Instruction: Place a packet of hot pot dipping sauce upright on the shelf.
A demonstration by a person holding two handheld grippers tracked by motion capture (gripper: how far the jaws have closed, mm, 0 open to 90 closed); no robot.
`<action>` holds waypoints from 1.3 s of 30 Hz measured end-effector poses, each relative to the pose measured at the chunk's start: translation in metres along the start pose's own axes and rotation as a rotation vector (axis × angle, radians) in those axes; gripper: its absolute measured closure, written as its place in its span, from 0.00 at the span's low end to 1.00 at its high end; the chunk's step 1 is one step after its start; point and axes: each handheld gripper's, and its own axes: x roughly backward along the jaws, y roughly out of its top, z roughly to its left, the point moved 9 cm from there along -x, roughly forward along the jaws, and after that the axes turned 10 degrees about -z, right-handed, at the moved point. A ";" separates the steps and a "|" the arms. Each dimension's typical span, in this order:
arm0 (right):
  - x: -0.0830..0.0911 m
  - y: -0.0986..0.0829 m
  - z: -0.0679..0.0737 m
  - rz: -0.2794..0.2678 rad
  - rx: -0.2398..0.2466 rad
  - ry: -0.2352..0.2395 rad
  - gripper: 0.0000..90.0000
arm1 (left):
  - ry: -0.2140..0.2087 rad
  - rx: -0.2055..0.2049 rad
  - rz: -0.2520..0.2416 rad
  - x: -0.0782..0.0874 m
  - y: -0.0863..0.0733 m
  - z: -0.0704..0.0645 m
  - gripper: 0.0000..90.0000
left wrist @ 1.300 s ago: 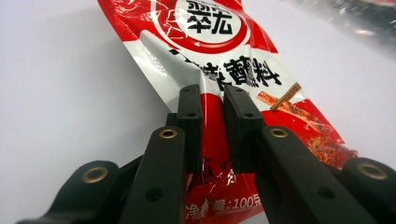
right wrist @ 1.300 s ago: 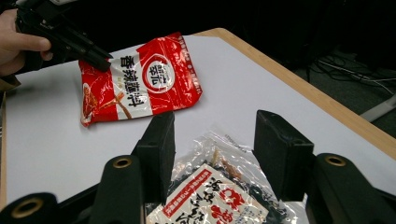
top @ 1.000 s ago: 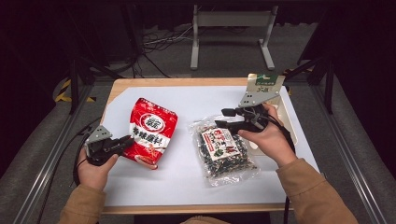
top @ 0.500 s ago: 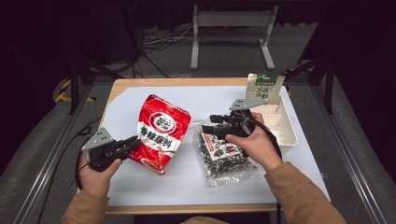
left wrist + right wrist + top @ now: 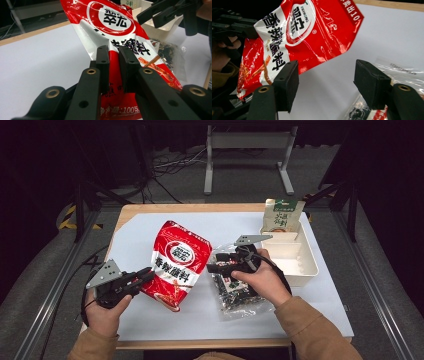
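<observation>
Red glossy pouch [image 5: 176, 264] sits center-left of the frame, tilted up off the white surface [image 5: 150, 227]. My left tool [image 5: 141, 276] is clamped on its lower edge; my right tool [image 5: 216, 268] gapes beside it. Light, slippery, crinkly: best pinched at the seam. Since earlier, it has lifted and swung toward center.

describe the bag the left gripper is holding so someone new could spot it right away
On the white table sheet, look left of centre, between the two hands. There the left gripper pinches the lower edge of a glossy red pouch, tilted up off the surface. Unlike the clear bag of dark bits beside it, it is opaque red with a white circle logo and black lettering.
</observation>
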 end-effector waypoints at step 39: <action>-0.015 0.026 0.040 -0.058 0.123 0.129 0.99 | -0.097 -0.019 0.021 -0.021 -0.015 -0.021 0.88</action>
